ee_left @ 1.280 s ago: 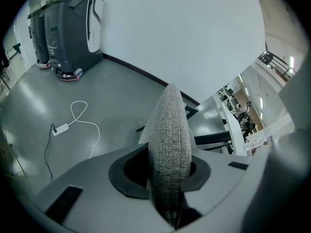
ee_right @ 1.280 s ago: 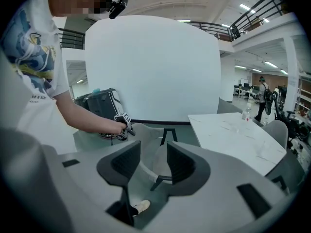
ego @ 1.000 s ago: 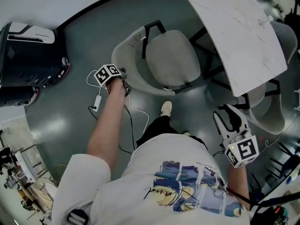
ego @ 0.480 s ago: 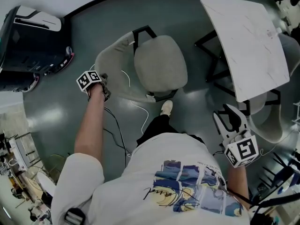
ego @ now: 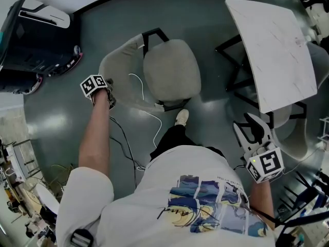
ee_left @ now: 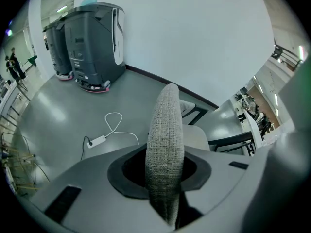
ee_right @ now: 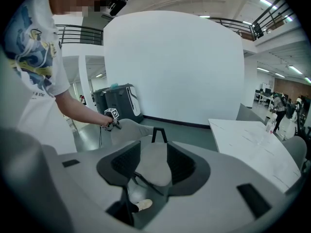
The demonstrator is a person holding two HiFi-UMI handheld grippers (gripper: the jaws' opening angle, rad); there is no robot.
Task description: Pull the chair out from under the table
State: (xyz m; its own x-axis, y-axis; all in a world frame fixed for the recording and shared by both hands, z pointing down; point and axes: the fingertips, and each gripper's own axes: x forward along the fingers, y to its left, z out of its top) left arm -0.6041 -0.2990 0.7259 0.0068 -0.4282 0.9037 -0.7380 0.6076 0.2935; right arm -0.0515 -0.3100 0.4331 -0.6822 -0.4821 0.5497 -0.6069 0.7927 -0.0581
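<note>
Easing apart, the left tongs [ee_left: 165, 176] are nonetheless clasping the woven top rim of the chair [ego: 171, 71], which is standing upright between the two jaws and filling the gap. Gripping there, at the far-left edge of the shell, is giving the person a high handle for dragging the chair. The right tongs [ego: 253, 133] are hanging spread wide with nothing in them, at the person's right side and on the near side of the bench [ego: 272, 50]; they are apparently idling because one grip is doing the pulling. The chair is sitting on the grey floor left of the bench, its seat lying fully clear of the white top and apart from the bench's dark legs. The pull is therefore looking essentially finished, and the loosening grip is suggesting a release. A white cable [ego: 149, 118] is trailing across the floor at the chair's near-left side, and the chair's feet are risking catching it.
</note>
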